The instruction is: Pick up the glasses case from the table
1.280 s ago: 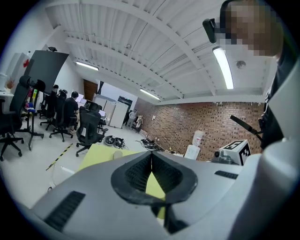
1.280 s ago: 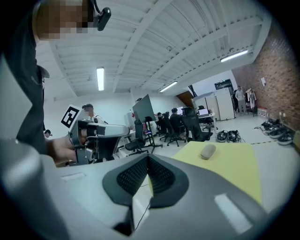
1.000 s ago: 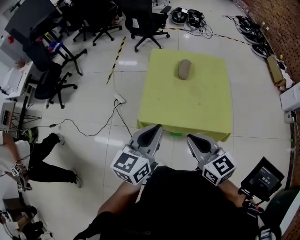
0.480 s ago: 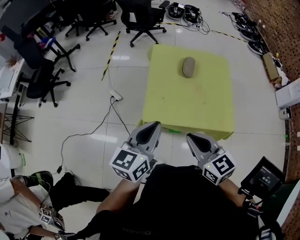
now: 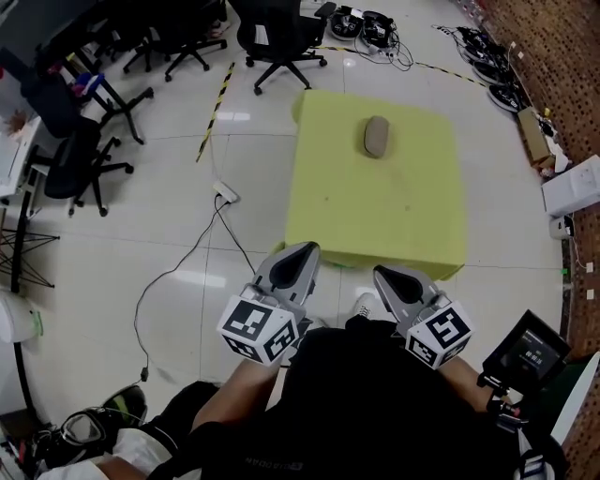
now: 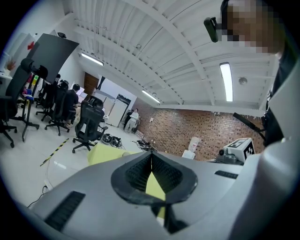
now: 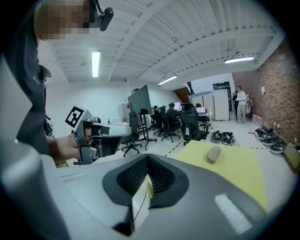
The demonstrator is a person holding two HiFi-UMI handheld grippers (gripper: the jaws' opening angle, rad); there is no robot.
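Note:
The glasses case [image 5: 376,137], a grey-brown oval, lies on the far half of the yellow-green table [image 5: 375,216]. My left gripper [image 5: 298,258] and right gripper [image 5: 389,278] are held side by side short of the table's near edge, well apart from the case. Both are shut with nothing between the jaws. In the right gripper view the case [image 7: 213,154] sits ahead and to the right on the table [image 7: 239,171], beyond the closed tips of the right gripper [image 7: 147,157]. The left gripper view shows the left gripper [image 6: 151,155] with its jaws together and a strip of table [image 6: 105,152] beyond.
Office chairs [image 5: 281,37] stand beyond the table and at the far left. A power strip [image 5: 225,195] with its cable lies on the floor left of the table. Cables and gear [image 5: 361,23] sit by the brick wall; boxes [image 5: 572,187] stand at the right. A person [image 5: 103,441] crouches at bottom left.
The person at the left has shifted down toward the bottom left corner of the head view. Both grippers stay shut and side by side before the table's near edge.

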